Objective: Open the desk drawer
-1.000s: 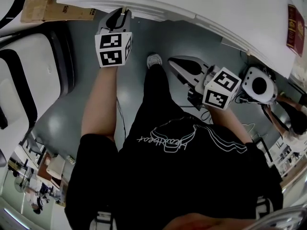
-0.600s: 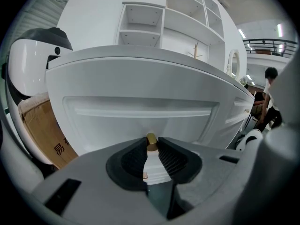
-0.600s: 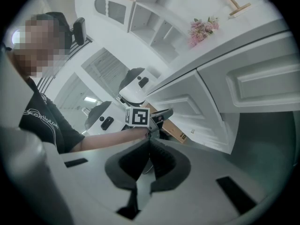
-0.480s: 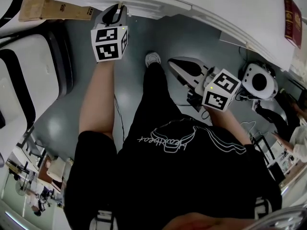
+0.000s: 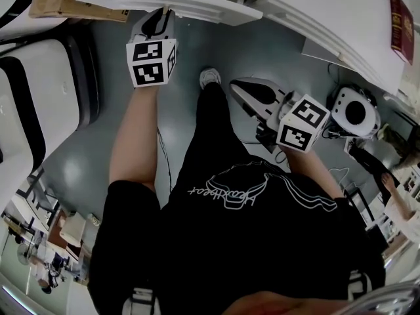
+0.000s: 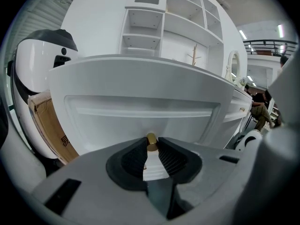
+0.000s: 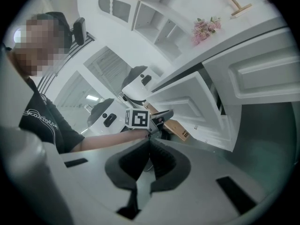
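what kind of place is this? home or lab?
Probably a large hall set up as a mock room, not a home: a white desk with an open shelf unit, a cardboard box beside it, and a railed mezzanine under strip lights behind.

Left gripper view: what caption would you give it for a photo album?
Left gripper clamped on the small brass knob of a white desk drawer, with white shelves behind.

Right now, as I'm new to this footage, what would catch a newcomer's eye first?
The left gripper is clamped on the small brass knob of a white drawer, which juts out of the desk at the head view's top. The right gripper, off to the side, is shut and empty.
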Demonstrator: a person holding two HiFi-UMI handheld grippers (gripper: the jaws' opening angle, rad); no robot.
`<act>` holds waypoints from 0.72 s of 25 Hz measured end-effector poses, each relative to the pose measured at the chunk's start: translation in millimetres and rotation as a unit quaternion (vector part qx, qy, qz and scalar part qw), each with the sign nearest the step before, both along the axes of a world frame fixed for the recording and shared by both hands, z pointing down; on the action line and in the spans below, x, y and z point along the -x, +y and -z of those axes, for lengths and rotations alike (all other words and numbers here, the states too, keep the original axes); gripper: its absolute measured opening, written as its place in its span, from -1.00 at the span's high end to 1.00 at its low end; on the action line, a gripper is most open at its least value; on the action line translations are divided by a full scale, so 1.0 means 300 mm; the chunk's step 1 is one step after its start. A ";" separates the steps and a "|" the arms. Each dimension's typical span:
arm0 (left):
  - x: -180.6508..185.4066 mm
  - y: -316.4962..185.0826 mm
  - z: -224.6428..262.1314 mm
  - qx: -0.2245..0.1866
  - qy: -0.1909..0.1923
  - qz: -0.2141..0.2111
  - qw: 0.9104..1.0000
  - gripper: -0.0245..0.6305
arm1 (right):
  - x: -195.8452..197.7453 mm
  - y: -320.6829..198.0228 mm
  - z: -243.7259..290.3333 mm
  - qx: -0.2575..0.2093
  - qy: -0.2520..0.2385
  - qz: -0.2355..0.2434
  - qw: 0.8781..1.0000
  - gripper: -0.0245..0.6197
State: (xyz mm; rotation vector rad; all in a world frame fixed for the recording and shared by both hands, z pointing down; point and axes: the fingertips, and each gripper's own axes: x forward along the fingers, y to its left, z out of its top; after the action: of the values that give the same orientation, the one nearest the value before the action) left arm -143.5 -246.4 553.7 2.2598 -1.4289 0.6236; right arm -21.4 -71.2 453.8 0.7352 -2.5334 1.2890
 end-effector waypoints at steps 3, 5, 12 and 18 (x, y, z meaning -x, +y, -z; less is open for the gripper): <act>0.009 0.027 -0.005 0.004 -0.001 0.003 1.000 0.69 | 0.004 0.023 0.003 -0.002 0.002 0.004 1.000 0.91; 0.015 0.042 -0.004 0.003 0.000 0.005 1.000 0.69 | 0.006 0.033 0.006 -0.004 0.002 0.005 1.000 0.91; 0.026 0.103 -0.001 -0.001 -0.004 0.010 1.000 0.69 | 0.016 0.095 -0.005 -0.001 -0.003 0.014 1.000 0.91; 0.046 0.154 -0.002 0.001 -0.005 0.021 1.000 0.69 | 0.018 0.127 0.009 -0.005 -0.003 0.020 1.000 0.91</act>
State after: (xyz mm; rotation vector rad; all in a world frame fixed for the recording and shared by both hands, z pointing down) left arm -157.3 -200.3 554.3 2.2226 -1.4754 0.6249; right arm -26.8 -33.0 451.1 0.6814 -2.5481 1.2686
